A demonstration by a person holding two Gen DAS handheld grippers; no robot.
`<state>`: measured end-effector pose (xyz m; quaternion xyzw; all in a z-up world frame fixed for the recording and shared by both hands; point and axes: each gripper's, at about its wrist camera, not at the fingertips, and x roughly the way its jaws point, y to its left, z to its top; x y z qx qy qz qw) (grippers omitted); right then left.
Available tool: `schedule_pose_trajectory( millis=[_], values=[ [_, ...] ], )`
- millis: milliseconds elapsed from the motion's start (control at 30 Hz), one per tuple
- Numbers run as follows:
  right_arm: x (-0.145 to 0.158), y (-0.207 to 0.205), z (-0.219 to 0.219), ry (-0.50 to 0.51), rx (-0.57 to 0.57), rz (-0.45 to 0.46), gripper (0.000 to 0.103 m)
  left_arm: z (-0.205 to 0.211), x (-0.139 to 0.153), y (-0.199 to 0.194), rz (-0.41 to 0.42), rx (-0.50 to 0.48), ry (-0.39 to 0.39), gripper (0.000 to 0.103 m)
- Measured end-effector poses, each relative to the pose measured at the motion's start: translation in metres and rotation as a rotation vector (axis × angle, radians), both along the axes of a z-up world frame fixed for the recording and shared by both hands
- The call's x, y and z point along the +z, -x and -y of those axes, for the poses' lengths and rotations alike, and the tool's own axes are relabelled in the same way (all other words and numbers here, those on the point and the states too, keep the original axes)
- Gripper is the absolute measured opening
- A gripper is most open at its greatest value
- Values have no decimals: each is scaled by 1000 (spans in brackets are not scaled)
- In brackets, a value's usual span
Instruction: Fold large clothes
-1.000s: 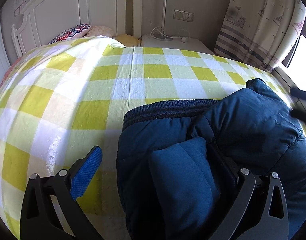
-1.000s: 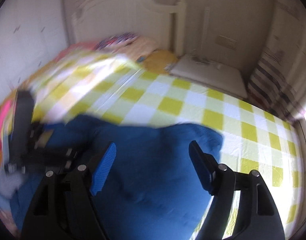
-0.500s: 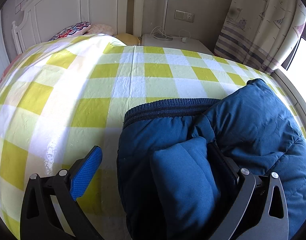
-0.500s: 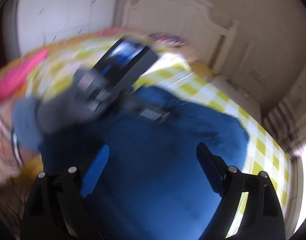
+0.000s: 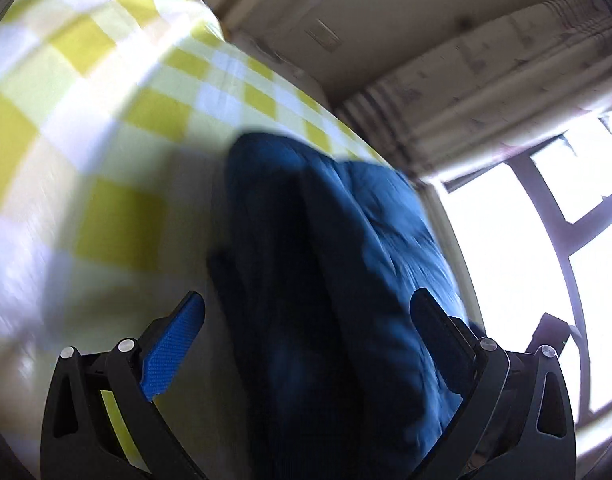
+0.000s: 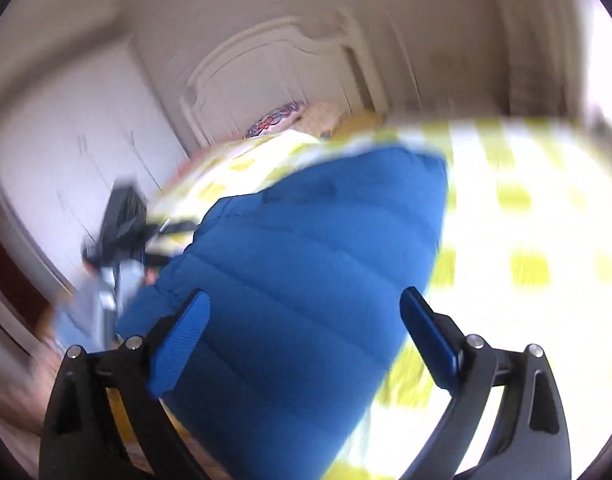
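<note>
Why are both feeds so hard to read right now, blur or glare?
Both. Left wrist view: motion smear across the checked bedspread and blue jacket, and the window blows out white. Right wrist view: everything but the hand-held gripper streaks, and the bedspread's right side washes out in sunlight.

The jacket (image 6: 306,248) lies on the bed (image 6: 526,220), headboard (image 6: 274,64) behind it.

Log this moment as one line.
blue jacket on checked bed | left claw open | right claw opening, astride jacket
</note>
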<state>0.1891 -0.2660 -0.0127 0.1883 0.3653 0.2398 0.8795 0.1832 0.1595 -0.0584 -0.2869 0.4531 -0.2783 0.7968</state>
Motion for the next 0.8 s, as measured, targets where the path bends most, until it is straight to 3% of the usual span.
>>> schedule_pose_trajectory(
  millis=[133, 200, 300, 433, 533, 600, 667, 800],
  values=[
    [-43, -2, 20, -195, 27, -150, 96, 10, -25, 17, -73, -59, 38, 99],
    [-56, -5, 13, -217, 67, -207, 101, 15, -24, 23, -43, -81, 37, 99],
    [-65, -8, -2, -231, 127, -241, 101, 31, -26, 30, -104, -168, 114, 99],
    [-73, -18, -5, -244, 140, -238, 101, 41, -25, 37, -74, -155, 99, 99],
    [-72, -15, -11, -228, 127, -196, 101, 53, -24, 40, -54, -134, 80, 95],
    [-67, -11, -22, -166, 112, -135, 82, 56, -22, 44, -21, -111, 90, 85],
    [-54, -8, -31, -60, 86, -38, 70, 66, -15, 44, 34, -95, 51, 77],
    [-30, -27, -39, 126, 32, 106, 57, 90, 14, 26, 144, -60, -3, 62]
  ],
)
